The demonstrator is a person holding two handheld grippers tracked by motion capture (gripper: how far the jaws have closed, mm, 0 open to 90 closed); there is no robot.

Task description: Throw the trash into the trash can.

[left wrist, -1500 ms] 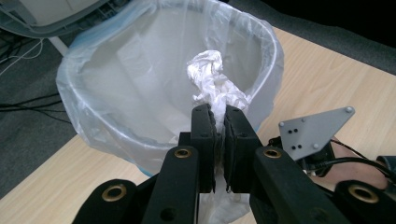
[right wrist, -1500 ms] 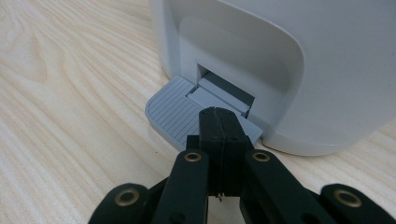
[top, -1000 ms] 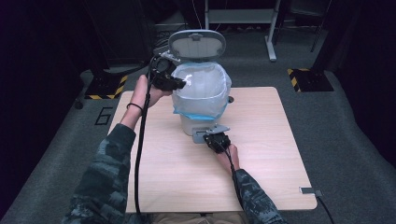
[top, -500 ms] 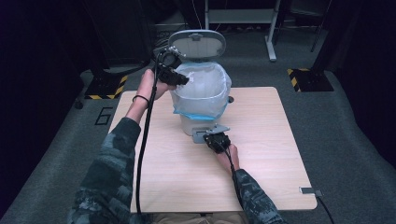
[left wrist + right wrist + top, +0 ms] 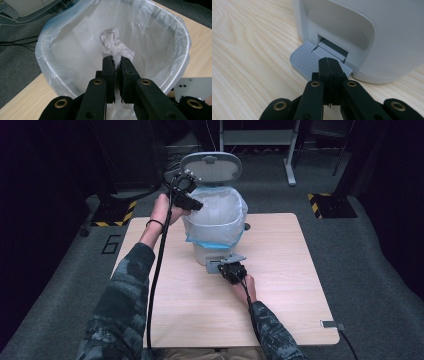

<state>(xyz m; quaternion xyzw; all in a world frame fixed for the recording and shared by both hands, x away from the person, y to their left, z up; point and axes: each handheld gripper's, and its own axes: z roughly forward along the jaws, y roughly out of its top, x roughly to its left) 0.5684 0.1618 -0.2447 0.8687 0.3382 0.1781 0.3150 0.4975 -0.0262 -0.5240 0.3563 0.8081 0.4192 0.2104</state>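
One pale wooden table, grey carpet, dark room

The high view looks forward and down on the bench. Each tool view sits close: left above the lined bin, right at its pedal.

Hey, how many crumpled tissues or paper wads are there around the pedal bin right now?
1. The crumpled tissue is pinched in the left gripper, over the open, bag-lined bin. More could lie hidden at the bottom of the bin.
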